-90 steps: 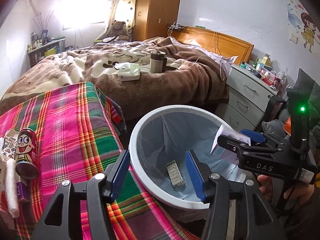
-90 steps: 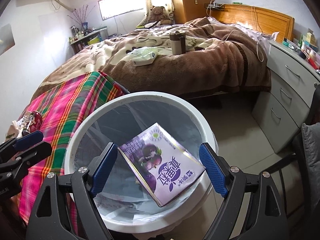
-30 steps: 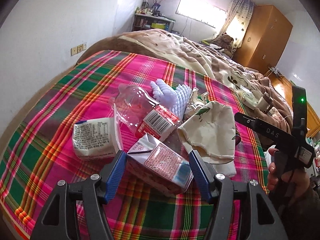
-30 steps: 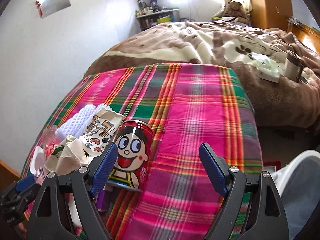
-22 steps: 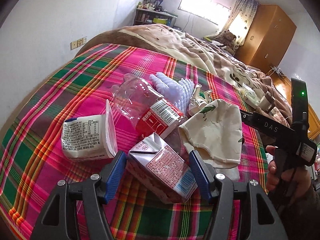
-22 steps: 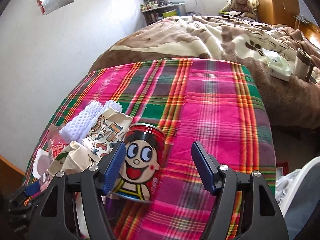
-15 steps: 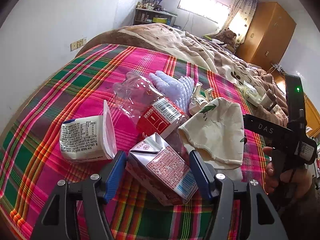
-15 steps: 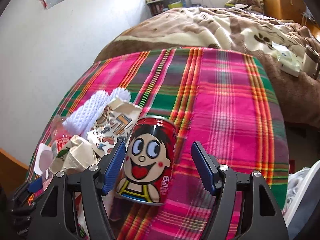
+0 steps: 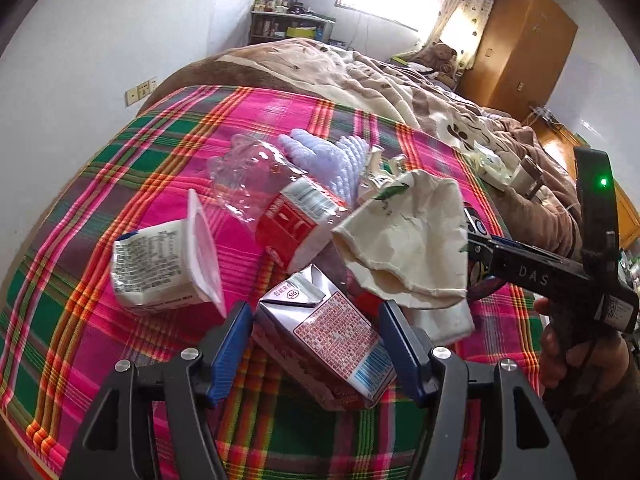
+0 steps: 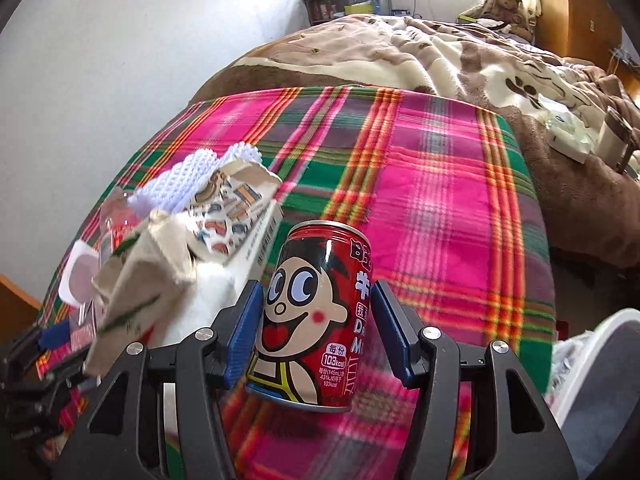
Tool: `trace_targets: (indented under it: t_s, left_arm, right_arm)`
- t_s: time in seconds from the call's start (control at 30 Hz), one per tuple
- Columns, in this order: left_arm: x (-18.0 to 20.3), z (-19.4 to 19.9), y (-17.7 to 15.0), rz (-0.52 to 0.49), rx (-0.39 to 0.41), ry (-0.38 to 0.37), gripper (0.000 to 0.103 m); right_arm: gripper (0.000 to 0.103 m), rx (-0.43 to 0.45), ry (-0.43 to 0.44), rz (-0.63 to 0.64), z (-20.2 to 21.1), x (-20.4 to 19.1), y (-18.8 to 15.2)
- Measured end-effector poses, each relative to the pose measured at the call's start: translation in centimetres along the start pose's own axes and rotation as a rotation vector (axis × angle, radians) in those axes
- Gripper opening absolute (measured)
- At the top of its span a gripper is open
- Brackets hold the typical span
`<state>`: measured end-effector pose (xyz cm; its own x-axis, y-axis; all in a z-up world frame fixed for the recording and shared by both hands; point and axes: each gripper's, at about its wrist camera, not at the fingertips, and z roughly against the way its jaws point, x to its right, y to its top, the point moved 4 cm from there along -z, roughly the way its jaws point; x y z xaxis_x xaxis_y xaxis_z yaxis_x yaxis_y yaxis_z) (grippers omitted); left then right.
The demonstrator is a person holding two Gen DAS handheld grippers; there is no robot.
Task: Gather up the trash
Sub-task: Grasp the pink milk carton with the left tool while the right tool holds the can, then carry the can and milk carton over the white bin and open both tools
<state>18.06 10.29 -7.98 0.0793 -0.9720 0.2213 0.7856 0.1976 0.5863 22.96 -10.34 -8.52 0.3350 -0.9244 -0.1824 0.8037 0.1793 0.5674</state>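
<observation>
A silver and pink milk carton (image 9: 328, 332) lies tilted on the plaid cloth (image 9: 140, 168), and my left gripper (image 9: 316, 336) is shut on it, a blue pad against each side. A red drink can with a cartoon face (image 10: 316, 312) stands upright on the plaid cloth (image 10: 440, 184). My right gripper (image 10: 316, 320) straddles it; its jaws are closing, with thin gaps still showing at the can's sides. In the left wrist view the right gripper (image 9: 480, 252) pokes in from the right, partly behind a cream cloth.
Left of the carton a yoghurt cup (image 9: 168, 256) lies on its side. Behind it are a crushed clear bottle (image 9: 280, 200), white foam netting (image 9: 320, 152), a crumpled cream cloth (image 9: 408, 240) and a printed box (image 10: 236, 212). The white bin (image 10: 600, 360) stands at the right, the bed beyond.
The right gripper's jaws have narrowed around the red can, which now fills the gap between them. The carton stays between the left gripper's fingers; the left view barely shifted.
</observation>
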Motion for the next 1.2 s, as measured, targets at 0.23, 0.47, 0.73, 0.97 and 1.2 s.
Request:
trace_targets:
  t_s: [0.23,0.47,0.73,0.97,1.2]
  left_arm:
    - [1.7,0.1,-0.5,-0.070,-0.003,-0.005,0.065]
    - [1.0,1.6,-1.3,-0.051,-0.008,-0.016,0.066]
    - [1.8,-0.3,-1.7,-0.055,-0.020,0.052,0.072]
    - [1.5,-1.2,-2.2,-0.054,-0.022,0.099,0.037]
    - [1.4,-0.2,-2.3,-0.026,0.022,0.043,0.034]
  right_arm:
    - [0.057,0.013,-0.043,0.010,1.5,0.8,-2.0]
    - [0.057,0.018,-0.012,-0.015,2.0,1.1,-3.0]
    - [0.057,0.025,-0.003,-0.015,2.4,0.8,-4.0]
    - [0.057,0.052,-0.029,0.004,3.0,0.5,-4.9]
    - [0.057,0.083,-0.040,0.001,3.7,0.1,-5.7]
